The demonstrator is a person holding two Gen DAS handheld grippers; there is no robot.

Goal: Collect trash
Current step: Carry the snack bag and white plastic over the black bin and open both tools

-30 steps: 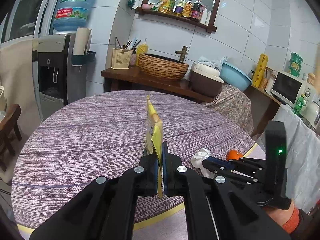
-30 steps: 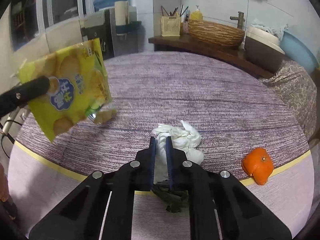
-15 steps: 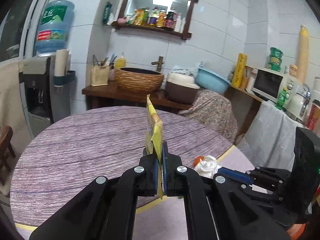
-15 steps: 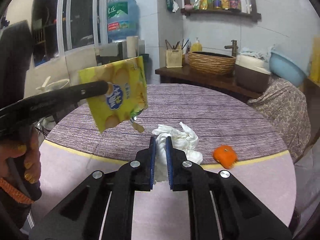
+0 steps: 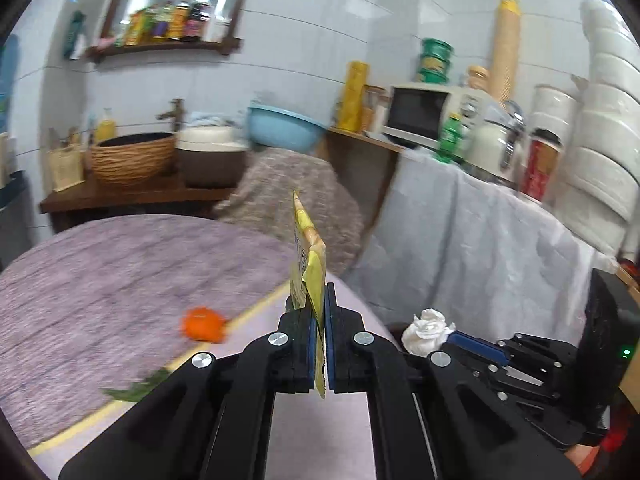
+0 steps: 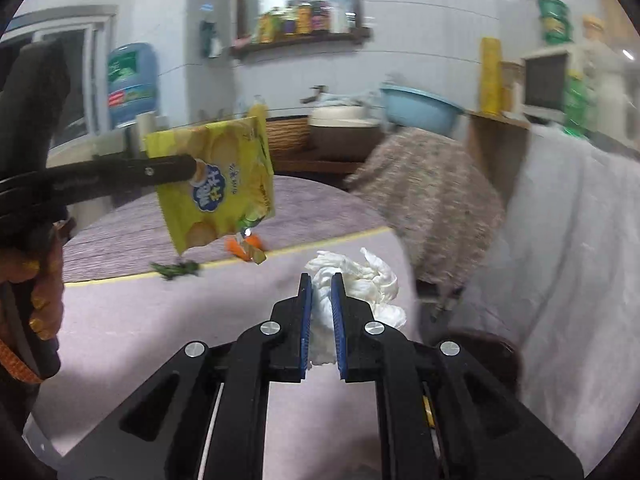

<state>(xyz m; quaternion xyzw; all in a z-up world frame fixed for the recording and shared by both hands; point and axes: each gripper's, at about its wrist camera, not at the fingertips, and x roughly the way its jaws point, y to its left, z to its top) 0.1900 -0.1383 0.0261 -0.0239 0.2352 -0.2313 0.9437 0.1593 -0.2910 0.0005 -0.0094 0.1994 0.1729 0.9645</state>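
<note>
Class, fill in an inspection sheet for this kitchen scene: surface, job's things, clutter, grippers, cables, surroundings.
Surface: round table with purple wood-grain cover and yellow edge line.
Job's things: yellow snack wrapper and crumpled white tissue, both lifted; orange peel and green leaf scrap lie on the table.
Clutter: nothing seen beyond these.
Grippers: left gripper jaws shut on the wrapper; right gripper jaws shut on the tissue.
Cables: nothing seen.
Surroundings: wicker basket, blue basin, microwave, wall shelf of bottles.
</note>
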